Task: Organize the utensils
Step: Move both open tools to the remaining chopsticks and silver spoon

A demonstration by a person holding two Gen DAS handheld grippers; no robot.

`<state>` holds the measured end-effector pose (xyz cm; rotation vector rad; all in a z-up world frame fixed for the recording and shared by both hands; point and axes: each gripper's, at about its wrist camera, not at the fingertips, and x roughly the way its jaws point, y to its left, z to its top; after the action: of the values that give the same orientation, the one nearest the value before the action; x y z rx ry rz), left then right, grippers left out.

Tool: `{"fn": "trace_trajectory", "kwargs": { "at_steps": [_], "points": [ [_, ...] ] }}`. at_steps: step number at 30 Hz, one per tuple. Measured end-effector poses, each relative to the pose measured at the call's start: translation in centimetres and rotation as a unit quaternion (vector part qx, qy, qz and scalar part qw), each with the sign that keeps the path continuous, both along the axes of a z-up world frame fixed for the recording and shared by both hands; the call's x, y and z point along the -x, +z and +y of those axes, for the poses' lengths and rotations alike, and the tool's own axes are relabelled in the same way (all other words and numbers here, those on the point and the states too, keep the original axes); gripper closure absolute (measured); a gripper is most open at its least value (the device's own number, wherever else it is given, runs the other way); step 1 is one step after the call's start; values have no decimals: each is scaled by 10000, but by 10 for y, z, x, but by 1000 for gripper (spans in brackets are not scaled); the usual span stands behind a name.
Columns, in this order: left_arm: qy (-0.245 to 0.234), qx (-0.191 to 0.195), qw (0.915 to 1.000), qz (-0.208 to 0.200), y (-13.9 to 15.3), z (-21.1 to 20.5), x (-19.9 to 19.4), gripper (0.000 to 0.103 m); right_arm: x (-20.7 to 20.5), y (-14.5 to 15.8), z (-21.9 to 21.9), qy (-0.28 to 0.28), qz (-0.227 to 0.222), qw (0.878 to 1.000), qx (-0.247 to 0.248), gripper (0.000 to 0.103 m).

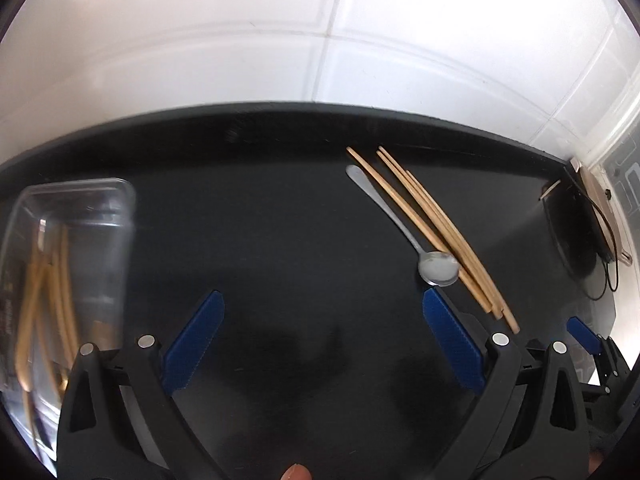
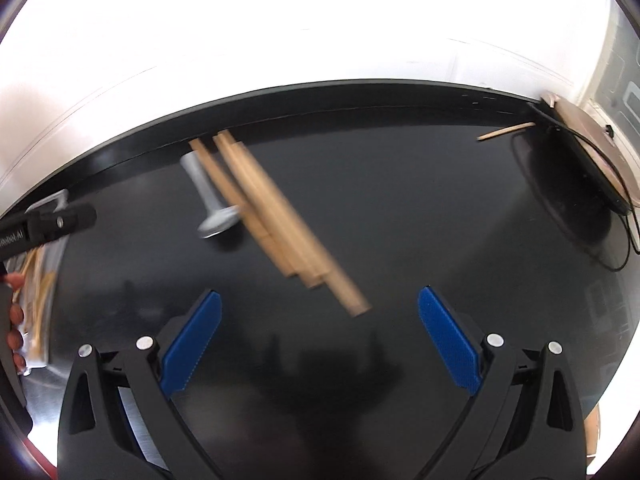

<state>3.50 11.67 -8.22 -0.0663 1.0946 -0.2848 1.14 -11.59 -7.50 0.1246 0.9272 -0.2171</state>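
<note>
Two grippers hover over a glossy black counter (image 1: 280, 220), fingers spread wide and holding nothing: the left gripper (image 1: 320, 344) and the right gripper (image 2: 318, 340). Slim wooden chopsticks (image 1: 432, 224) lie bundled at one o'clock in the left view, touching a dull metal spoon (image 1: 438, 268). At nine o'clock, a clear rectangular plastic container (image 1: 72, 248) holds more chopsticks (blurred through its wall).

I counted one metal spoon (image 1: 438, 267), five loose wooden chopsticks (image 1: 436, 226) beside it, one clear container (image 1: 100, 200), and one stray stick (image 2: 506, 131) apart; container contents uncountable.
</note>
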Motion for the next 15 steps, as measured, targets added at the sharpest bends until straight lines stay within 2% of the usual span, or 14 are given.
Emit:
{"fn": "trace_trajectory", "kwargs": {
  "at_steps": [4, 7, 10, 13, 15],
  "points": [
    [291, 128, 9991, 278, -16, -30, -18, 6, -15, -3, -30, 275, -117, 9995, 96, 8],
    [441, -1, 9985, 318, -20, -49, -28, 6, -30, -6, -40, 702, -160, 9968, 342, 8],
    [449, 28, 9985, 295, -22, -67, -36, 6, -43, -11, -45, 1053, -201, 9927, 557, 8],
    [387, -92, 9985, 363, -29, -86, -46, 6, -59, -23, -49, 1335, -89, 9898, 484, 8],
    [365, -385, 9977, 428, -39, -98, -54, 6, -70, -34, -52, 1466, 54, 9881, 469, 8]
  ]
}}
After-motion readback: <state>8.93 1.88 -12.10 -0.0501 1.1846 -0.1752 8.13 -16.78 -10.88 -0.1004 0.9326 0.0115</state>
